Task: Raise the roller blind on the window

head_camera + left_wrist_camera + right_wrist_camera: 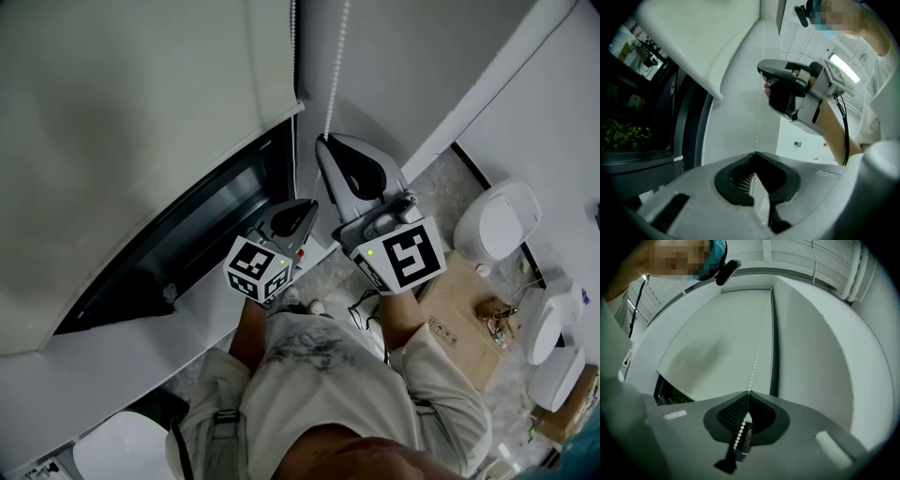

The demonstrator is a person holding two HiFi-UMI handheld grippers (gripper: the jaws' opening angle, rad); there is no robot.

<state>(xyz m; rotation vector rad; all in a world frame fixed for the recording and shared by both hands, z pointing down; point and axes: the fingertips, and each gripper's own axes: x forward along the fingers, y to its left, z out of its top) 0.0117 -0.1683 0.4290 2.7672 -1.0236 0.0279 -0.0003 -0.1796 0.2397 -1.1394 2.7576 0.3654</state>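
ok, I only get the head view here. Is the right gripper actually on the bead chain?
Observer: Yes. In the right gripper view, the right gripper has its fingers closed on the bead chain, and beads trail back between them.
Operator: and the left one?
Observer: The left gripper is shut too. In its own view, the chain runs down into its closed tips, below the right gripper.
Operator: can you see anything outside?
Observer: The left gripper view shows green foliage through the window, below the bottom edge of the roller blind.
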